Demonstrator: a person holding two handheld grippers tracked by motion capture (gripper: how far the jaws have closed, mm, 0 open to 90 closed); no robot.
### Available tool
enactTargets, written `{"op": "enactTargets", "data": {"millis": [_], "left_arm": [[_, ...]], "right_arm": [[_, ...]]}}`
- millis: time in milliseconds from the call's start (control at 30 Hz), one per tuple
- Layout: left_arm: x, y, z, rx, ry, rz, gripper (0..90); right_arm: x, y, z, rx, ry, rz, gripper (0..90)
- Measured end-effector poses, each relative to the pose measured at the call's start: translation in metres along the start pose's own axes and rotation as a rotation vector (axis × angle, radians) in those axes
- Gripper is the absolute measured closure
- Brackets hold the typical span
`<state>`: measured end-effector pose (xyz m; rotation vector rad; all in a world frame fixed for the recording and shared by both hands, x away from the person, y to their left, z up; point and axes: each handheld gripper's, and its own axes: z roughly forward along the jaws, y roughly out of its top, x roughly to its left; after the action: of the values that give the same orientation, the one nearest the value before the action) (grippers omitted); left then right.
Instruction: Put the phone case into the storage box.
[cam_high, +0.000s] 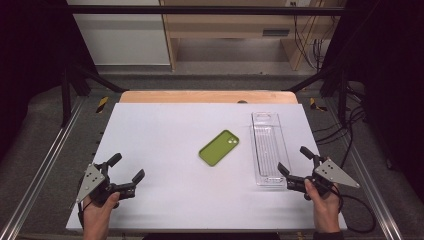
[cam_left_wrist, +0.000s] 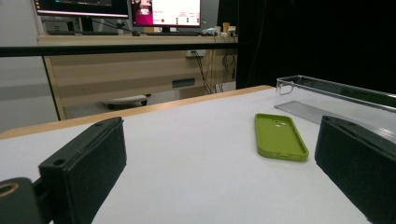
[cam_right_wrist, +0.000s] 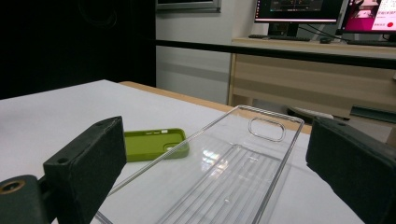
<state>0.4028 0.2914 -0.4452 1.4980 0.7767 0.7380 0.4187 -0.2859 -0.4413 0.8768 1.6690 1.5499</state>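
A green phone case (cam_high: 219, 147) lies flat near the middle of the white table (cam_high: 165, 150). To its right rests a long clear plastic tray (cam_high: 269, 147). My left gripper (cam_high: 126, 168) is held low at the front left, open and holding nothing; from its own view the green case (cam_left_wrist: 279, 136) and the clear tray (cam_left_wrist: 336, 95) lie ahead to the right. My right gripper (cam_high: 295, 161) hovers at the near end of the tray, open, jaws apart on either side of the tray's end (cam_right_wrist: 224, 177); the green case (cam_right_wrist: 154, 143) shows behind its left jaw.
The white table top ends at a wooden strip (cam_high: 207, 96) at the back. Metal rails (cam_high: 45, 165) run along both sides. Cables (cam_high: 345, 135) trail off the right edge. A wooden desk with monitors (cam_right_wrist: 299, 9) stands beyond the table.
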Motion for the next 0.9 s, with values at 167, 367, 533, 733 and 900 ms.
{"op": "enactTargets", "data": {"millis": [167, 367, 533, 733, 900], "left_arm": [[-0.007, -0.001, 0.006, 0.023, -0.019, -0.029, 1.7], [-0.015, 0.006, 0.021, 0.067, -0.042, -0.032, 2.3], [-0.03, 0.011, 0.044, 0.151, -0.084, 0.002, 2.5], [-0.045, 0.016, 0.077, 0.225, -0.127, 0.051, 3.2], [-0.051, 0.016, 0.097, 0.262, -0.152, 0.051, 3.6]], "right_arm": [[0.002, 0.001, 0.0, 0.002, -0.003, -0.001, 4.8], [0.006, 0.002, 0.001, 0.006, -0.013, -0.004, 3.2], [0.009, 0.0, 0.003, 0.02, -0.027, -0.002, 3.4], [0.009, 0.0, 0.002, 0.022, -0.032, 0.007, 3.6], [0.008, 0.0, 0.0, 0.016, -0.039, 0.01, 3.5]]}}
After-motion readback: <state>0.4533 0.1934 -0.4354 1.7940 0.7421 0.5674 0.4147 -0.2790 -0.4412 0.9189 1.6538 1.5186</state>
